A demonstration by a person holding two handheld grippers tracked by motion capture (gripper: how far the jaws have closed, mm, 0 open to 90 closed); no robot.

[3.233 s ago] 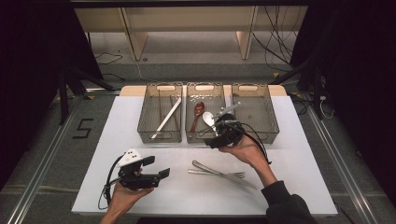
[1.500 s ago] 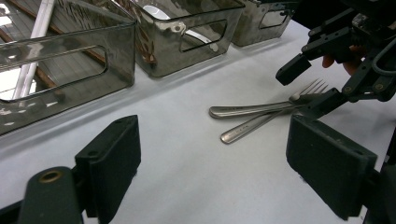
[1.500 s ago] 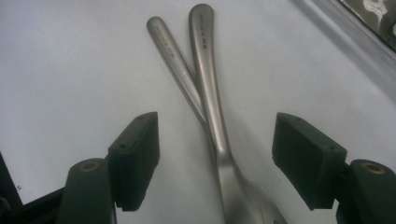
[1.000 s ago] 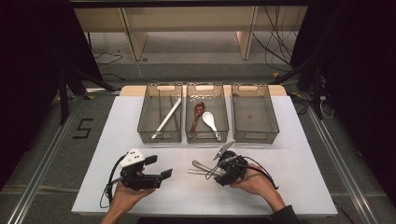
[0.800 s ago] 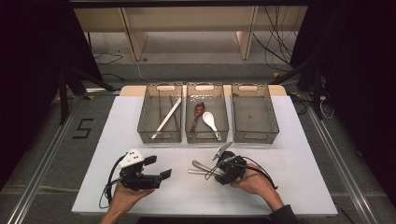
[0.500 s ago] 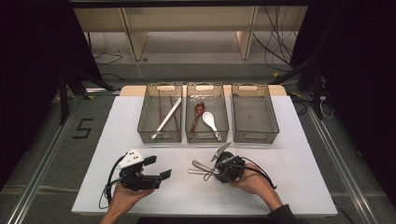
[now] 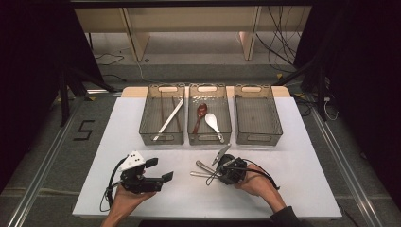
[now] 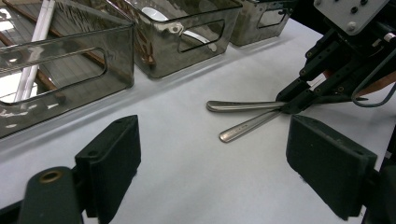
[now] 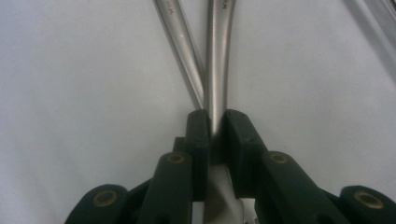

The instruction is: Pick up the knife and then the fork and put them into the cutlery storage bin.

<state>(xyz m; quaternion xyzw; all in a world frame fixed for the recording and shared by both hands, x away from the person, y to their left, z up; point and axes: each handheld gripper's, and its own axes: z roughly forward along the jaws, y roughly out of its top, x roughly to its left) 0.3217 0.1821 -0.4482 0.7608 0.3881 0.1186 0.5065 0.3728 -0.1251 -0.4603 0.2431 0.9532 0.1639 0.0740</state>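
In the right gripper view, two metal handles run up from the bottom centre toward the top of the frame, crossing just above the jaw tips. The right-hand handle [image 9: 215,70] passes straight between the two black pads of the right gripper [image 9: 212,128]; the other handle [image 9: 180,51] slants off to the upper left and lies just outside the left pad. The jaws have just been closing and now stand nearly together, both pads pressed against the one handle.

In the high view the right gripper [image 7: 218,171] sits at lower centre of the white table [image 7: 302,175], with the two handles sticking out to its left. The left gripper view shows them at centre right, the ends well apart and the stems meeting at the far gripper's tips.

The left gripper [image 7: 158,175] rests in a hand at the lower left of the high view. In its own view its jaws stand wide apart with only bare table between them, touching nothing.

Three clear bins stand in a row across the upper middle of the table. The left bin [image 7: 146,125] holds long sticks, some white and some dark; I cannot count them. The middle bin [image 7: 227,125] holds two spoons, one brown [image 7: 200,113] and one white [image 7: 213,124]. The right bin [image 7: 276,125] stands beside it.
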